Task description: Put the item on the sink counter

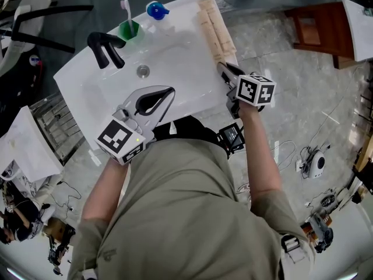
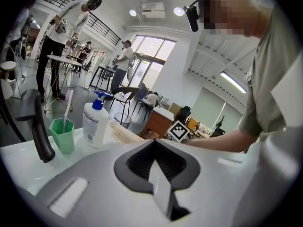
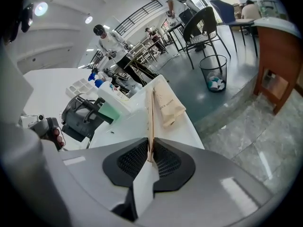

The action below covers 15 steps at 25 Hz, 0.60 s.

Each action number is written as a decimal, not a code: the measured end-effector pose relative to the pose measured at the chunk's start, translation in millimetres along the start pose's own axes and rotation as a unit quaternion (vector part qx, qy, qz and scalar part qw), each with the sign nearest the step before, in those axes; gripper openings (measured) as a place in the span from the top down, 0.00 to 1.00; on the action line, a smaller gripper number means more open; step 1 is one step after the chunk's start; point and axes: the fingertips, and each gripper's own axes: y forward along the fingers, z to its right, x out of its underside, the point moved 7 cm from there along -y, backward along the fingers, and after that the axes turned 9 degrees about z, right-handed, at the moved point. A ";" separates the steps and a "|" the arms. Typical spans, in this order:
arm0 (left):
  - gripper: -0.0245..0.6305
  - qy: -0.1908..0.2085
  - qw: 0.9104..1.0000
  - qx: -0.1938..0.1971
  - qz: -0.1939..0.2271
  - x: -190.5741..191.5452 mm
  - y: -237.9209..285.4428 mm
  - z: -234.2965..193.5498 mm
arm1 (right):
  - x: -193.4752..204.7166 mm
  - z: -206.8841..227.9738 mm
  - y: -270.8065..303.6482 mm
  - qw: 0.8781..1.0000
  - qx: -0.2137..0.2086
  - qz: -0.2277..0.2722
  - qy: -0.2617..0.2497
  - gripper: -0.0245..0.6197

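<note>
The step in hand looks like the set-down. The right gripper (image 3: 150,155) has its fingers closed on a thin beige packet (image 3: 151,122), which stands on its narrow edge between them. In the right gripper view the packet sits at the middle of the frame, over the white strip of the sink counter (image 3: 187,126).

To do this well, I would first roll the wrist so the flat face turns down to the surface. The fingers should part only once the packet rests along its length. Let go while it stands on edge and it would likely topple, perhaps toward the basin (image 1: 175,63). Aim for the bare strip just beside the second packet (image 3: 169,105), which already lies flat at upper right of centre. Keep clear of that one so it is not pushed off the outer edge.

The held packet's long axis runs straight away from the fingers, toward the top of the right gripper view. Its far end points toward the back of the counter. In the head view that line follows the right rim of the sink, rising from the right gripper (image 1: 228,73) toward the upper middle of the frame. It runs roughly parallel to its neighbour.

The left gripper (image 1: 156,100) hangs over the basin at centre left, its fingers together on nothing.
</note>
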 end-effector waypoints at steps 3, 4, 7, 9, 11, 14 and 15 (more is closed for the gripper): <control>0.95 -0.001 1.000 0.002 0.003 -1.4 -0.1 0.4 | -0.8 -0.6 -0.3 1.000 0.006 -0.006 -0.002 0.89; 0.95 -0.001 1.000 0.002 0.003 -1.7 0.0 0.5 | -1.5 -1.2 -0.3 1.000 0.008 -0.008 -0.003 0.89; 0.96 -0.002 1.000 0.003 0.003 -2.1 -0.8 -0.4 | -2.8 -2.9 1.2 1.000 0.011 -0.015 -0.008 0.89; 0.95 -0.003 1.000 0.002 0.004 -2.3 -2.0 -2.1 | -2.5 -3.5 3.3 1.000 0.012 -0.020 -0.007 0.89; 0.95 -0.003 1.000 0.003 0.004 -3.0 -3.2 -3.2 | -2.0 -3.7 4.1 1.000 0.014 -0.024 -0.005 0.89; 0.96 -0.003 1.000 0.004 0.004 -3.6 -4.0 -4.2 | -2.5 -4.2 4.2 1.000 0.018 -0.023 -0.006 0.89; 0.95 -0.004 1.000 0.004 0.004 -3.5 -4.2 -4.5 | -2.7 -3.9 4.1 1.000 0.021 -0.022 -0.007 0.89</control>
